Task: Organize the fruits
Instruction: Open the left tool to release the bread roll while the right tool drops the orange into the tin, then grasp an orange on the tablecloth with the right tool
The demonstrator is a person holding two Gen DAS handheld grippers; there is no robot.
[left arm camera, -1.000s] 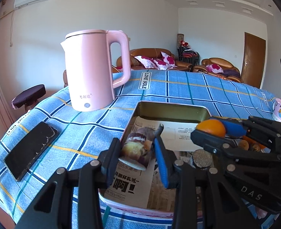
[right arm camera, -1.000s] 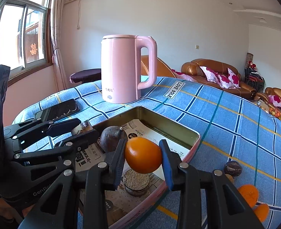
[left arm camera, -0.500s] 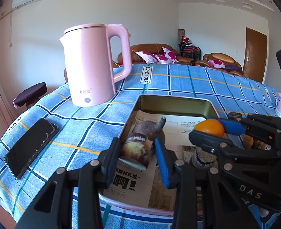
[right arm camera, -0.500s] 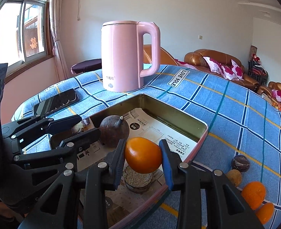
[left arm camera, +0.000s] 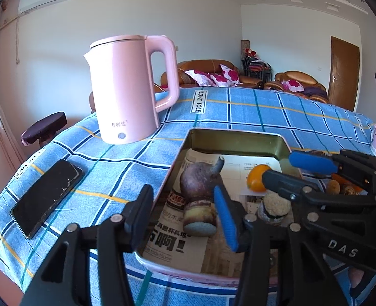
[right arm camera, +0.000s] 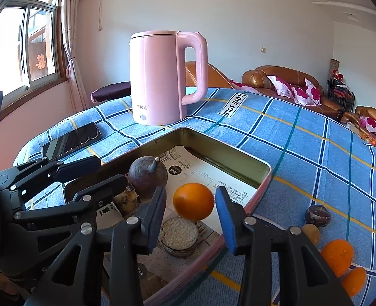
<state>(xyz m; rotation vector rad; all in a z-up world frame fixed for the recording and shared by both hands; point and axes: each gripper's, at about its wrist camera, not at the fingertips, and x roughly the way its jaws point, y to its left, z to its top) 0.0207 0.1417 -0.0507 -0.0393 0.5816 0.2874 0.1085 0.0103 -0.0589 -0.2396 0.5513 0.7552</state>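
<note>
Orange and round, the orange [right arm camera: 193, 201] sits between the fingers of my right gripper [right arm camera: 191, 214]; its jaws are opening and both pads stand clear of the fruit, which rests over the newspaper [right arm camera: 208, 178] lining the metal tray [right arm camera: 228, 156]. My left gripper [left arm camera: 185, 216] is opening too, its pads apart from the cut piece of sugarcane [left arm camera: 200, 218] lying on the paper between them. Just behind that piece sits a dark purple round fruit with a stem [left arm camera: 197, 182]. A small round grainy cake [right arm camera: 179, 234] lies just below the orange. Outside the tray, on the blue checked cloth [right arm camera: 302, 153], are more oranges [right arm camera: 337, 252] and a dark round fruit [right arm camera: 318, 215]. A pink kettle [left arm camera: 129, 89] stands beyond the tray, a phone [left arm camera: 47, 196] to its left.
</note>
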